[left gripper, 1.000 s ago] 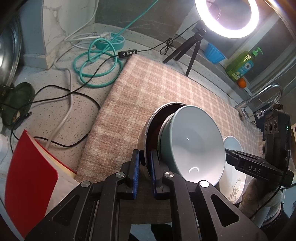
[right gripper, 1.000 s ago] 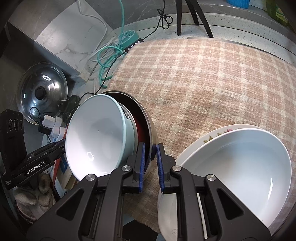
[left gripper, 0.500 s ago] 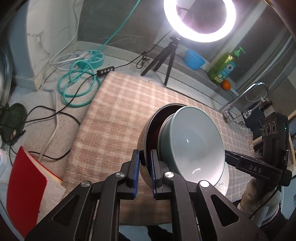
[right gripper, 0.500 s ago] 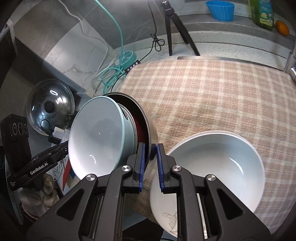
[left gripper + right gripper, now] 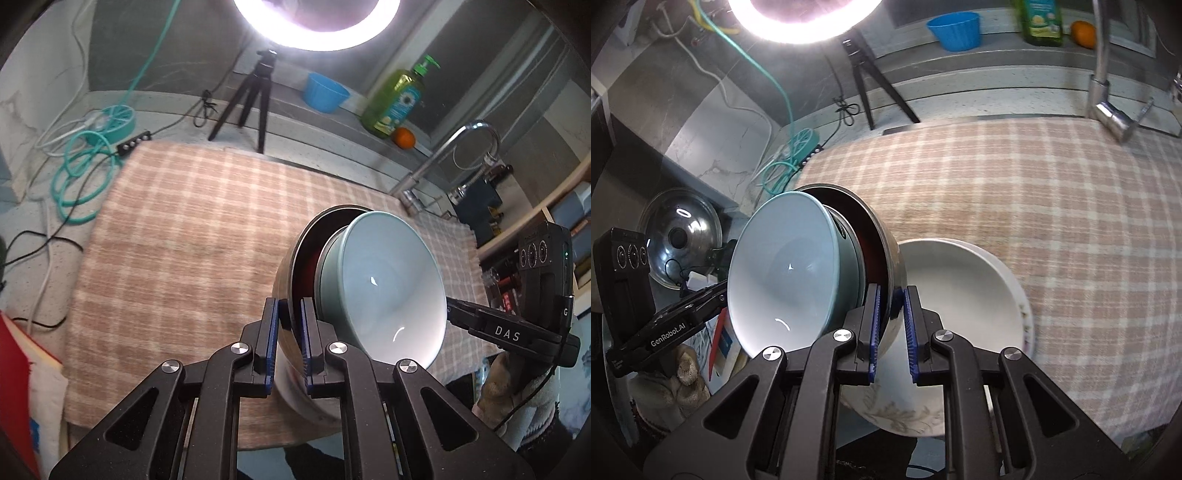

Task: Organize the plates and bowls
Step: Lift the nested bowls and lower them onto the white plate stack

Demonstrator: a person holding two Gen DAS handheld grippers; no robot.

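Left wrist view: left gripper (image 5: 289, 341) clenched on the rim of a steel bowl (image 5: 286, 273), a pale teal bowl (image 5: 384, 291) nested inside, the stack tilted and carried above the checked cloth (image 5: 192, 236). Right gripper (image 5: 891, 334) clamped on the opposite rim. White floral bowl (image 5: 964, 295) is seen below on the cloth, not yet stacked. Nesting judged partly done; setting down remains.

Left tool (image 5: 287, 339) clamping steel bowl (image 5: 291, 280), teal bowl (image 5: 388, 291) inside
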